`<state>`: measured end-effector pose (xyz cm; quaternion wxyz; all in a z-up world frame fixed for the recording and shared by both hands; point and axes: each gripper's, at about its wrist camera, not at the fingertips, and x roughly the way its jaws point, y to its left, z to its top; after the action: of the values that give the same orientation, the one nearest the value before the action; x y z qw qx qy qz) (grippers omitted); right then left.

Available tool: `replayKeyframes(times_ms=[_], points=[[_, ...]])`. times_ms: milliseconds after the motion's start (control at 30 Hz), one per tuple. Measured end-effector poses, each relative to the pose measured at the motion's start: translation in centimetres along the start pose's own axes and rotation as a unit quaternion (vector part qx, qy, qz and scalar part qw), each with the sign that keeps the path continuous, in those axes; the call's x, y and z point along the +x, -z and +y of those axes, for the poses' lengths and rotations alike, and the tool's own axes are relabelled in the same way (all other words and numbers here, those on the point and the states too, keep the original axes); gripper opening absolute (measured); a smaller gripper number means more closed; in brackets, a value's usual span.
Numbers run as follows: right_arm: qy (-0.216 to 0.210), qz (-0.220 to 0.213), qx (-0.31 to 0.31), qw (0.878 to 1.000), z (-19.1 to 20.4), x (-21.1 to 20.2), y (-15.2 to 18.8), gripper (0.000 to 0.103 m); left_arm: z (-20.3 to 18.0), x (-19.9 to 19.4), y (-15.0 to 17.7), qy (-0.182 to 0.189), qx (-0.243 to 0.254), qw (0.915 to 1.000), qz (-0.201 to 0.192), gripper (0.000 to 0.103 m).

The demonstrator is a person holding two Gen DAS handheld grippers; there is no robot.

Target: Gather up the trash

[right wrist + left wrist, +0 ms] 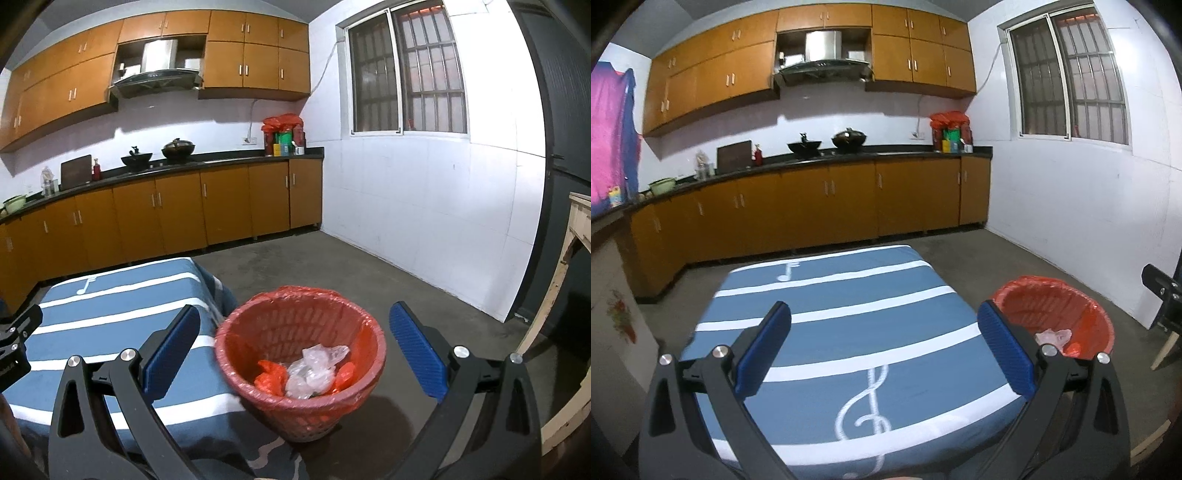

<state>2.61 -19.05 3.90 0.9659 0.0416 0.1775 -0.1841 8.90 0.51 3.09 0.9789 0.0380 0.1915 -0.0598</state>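
A red basket lined with a red plastic bag stands on the floor beside a table under a blue cloth with white stripes. Crumpled clear plastic and red scraps lie inside it. My right gripper hangs open above the basket, nothing between its blue pads. My left gripper is open over the cloth, holding nothing. From the left wrist the basket shows at the right, behind the right finger, and part of the other gripper sits at the frame's right edge.
Wooden kitchen cabinets with a dark counter, woks and bottles line the far wall. A white tiled wall with a barred window is on the right. A pale wooden frame stands at the right. Grey concrete floor lies between.
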Motion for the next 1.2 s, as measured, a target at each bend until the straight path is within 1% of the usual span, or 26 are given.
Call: replayKeyframes(times_ms=[133,400,600,867,1200], points=[[-0.003,-0.006,-0.008,1.0,0.8,-1.2,0.7,0.101,1.6,-1.6,0.8,-0.005,-0.017,0.9998,0.003,0.099],[-0.008,-0.014,-0.031,0.999,2.0,-2.8,1.7,0.101,3.4,-3.9,1.9,-0.025,-0.033,0.9991,0.002,0.099],[-0.011,-0.016,-0.04,0.999,2.6,-3.8,2.5,0.101,3.7,-5.3,2.7,-0.038,-0.026,0.9989,-0.003,0.099],[-0.013,-0.007,-0.042,0.999,2.8,-4.6,3.4,0.101,3.8,-5.8,3.6,-0.037,-0.029,0.9989,0.006,0.099],[-0.01,0.004,-0.04,0.999,2.5,-4.9,4.1,0.101,3.7,-6.3,4.3,-0.038,-0.027,0.9989,0.006,0.099]])
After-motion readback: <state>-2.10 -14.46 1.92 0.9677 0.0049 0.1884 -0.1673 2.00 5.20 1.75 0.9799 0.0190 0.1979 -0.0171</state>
